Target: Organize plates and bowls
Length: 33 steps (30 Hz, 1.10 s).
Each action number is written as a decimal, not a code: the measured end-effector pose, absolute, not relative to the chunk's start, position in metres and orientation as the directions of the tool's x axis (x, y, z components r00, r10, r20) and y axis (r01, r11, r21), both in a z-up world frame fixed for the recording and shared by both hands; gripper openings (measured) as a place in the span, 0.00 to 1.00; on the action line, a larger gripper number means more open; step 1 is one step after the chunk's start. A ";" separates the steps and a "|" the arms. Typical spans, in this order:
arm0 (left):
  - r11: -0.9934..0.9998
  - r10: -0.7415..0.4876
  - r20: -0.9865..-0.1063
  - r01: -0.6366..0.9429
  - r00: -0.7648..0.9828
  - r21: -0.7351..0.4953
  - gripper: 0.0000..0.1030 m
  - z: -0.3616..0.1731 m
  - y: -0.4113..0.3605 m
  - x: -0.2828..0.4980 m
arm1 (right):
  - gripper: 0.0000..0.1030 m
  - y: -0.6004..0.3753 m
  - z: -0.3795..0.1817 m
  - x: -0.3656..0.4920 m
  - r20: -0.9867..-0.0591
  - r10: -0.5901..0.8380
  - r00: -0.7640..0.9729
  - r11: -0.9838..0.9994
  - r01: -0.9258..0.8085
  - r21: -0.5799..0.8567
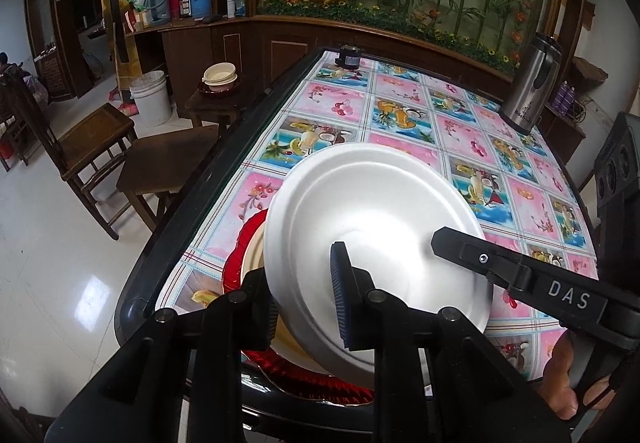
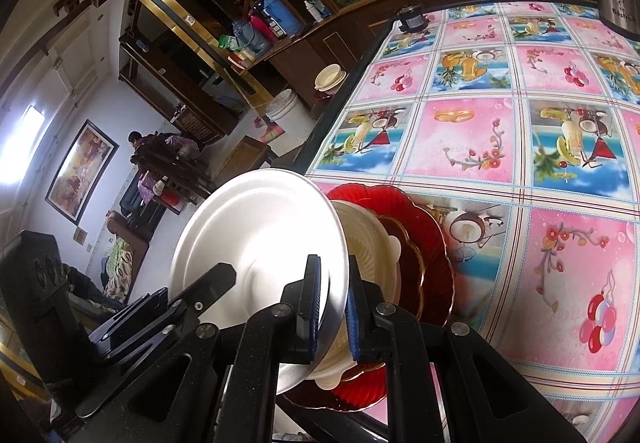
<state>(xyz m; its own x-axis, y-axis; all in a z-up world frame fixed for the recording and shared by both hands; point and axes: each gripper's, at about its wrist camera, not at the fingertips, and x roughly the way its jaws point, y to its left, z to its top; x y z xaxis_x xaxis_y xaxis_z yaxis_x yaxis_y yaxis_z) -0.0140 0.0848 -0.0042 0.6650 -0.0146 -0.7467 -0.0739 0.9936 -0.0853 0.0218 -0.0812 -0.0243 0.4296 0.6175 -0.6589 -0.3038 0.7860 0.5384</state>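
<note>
A round white plate [image 1: 372, 227] made of smooth, shiny metal sits tilted on top of a stack near the table's close edge. Under it is a cream bowl [image 2: 370, 255] with little ridges on its side. The bowl sits in a red glass plate [image 2: 424, 243] with a wavy, ribbed edge, and that plate lies on the table [image 1: 400, 111]. The table has a glossy cloth with pink and blue fruit squares.

The left gripper [image 1: 304, 299] pinches the near rim of the white plate, its fingers close together. The right gripper [image 2: 334, 303] also pinches the rim of the white plate, with its blue ribbed pads [image 2: 353, 319] tight on the thin edge.

At the far side of the table stands a tall steel flask [image 1: 532, 83]. Beside the table, on a small dark stool [image 1: 208, 103], more cream bowls [image 1: 220, 77] sit nested in a red dish. A white bucket [image 1: 150, 97] stands on the shiny floor.
</note>
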 end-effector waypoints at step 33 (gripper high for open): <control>0.994 -0.044 -0.735 -0.044 0.677 -0.100 0.19 -0.001 0.071 -0.020 | 0.13 -0.093 -0.029 0.029 -0.663 0.622 0.417 0.780 -0.254 0.572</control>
